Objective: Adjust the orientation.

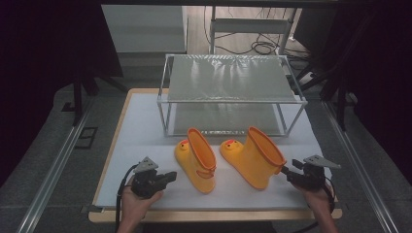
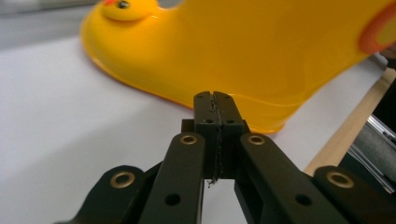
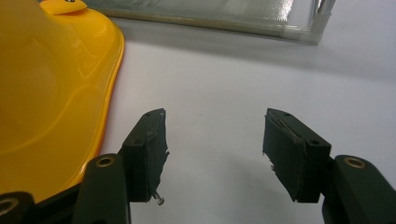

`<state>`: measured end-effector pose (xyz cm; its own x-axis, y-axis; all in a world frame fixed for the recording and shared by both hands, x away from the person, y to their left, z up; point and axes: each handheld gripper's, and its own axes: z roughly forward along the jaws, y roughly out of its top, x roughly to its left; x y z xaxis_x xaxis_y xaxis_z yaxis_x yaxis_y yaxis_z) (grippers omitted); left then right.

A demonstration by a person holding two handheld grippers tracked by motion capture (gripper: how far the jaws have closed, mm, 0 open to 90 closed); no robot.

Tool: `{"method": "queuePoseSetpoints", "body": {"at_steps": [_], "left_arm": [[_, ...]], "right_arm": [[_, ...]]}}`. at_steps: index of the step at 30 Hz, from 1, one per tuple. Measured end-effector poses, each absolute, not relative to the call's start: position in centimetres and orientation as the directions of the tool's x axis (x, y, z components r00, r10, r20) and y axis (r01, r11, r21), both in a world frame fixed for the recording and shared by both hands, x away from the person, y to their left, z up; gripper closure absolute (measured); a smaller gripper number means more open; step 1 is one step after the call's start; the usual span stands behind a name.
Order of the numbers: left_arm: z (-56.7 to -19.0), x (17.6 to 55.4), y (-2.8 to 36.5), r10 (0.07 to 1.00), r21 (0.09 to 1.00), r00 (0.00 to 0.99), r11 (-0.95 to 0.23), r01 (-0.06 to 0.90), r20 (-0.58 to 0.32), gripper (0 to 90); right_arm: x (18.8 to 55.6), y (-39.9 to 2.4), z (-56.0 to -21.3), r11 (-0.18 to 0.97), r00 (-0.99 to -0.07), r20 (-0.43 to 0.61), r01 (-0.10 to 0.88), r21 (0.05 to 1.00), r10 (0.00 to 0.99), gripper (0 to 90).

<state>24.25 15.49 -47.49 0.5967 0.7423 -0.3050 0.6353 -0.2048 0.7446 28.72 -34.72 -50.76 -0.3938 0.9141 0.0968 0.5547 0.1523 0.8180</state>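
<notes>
2 glossy yellow rubber duck-face boots stand upright on the white counter (image 1: pixel 141 126), in front of a clear-shelved metal rack (image 1: pixel 233 77). Left hand-held gripper (image 1: pixel 170 177) sits just left of the left boot (image 1: pixel 197 160), jaws fully closed, empty, tips near its heel. Right hand-held gripper (image 1: pixel 286 171) has jaws wide open, empty, beside the right boot (image 1: pixel 255 158) at its heel side.

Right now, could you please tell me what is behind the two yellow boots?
A two-tier wire rack stands behind the boots. Its top shelf looks bare; part of its lower shelf is hidden underneath.
</notes>
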Motion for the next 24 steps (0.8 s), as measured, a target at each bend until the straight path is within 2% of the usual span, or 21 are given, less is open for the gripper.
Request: {"method": "queuePoseSetpoints", "body": {"at_steps": [15,24], "left_arm": [[-48.3,22.7,9.4,0.684,0.751,0.678,-0.293,0.593,-0.269,90.0],[-48.7,21.9,6.6,0.676,0.768,0.694,-0.301,0.565,-0.246,90.0]], "right_arm": [[28.7,-34.4,-51.1,0.154,-0.392,0.099,0.564,0.811,0.915,39.4],[28.7,-34.6,-51.2,0.143,-0.378,0.104,0.572,0.808,0.920,39.4]]}}
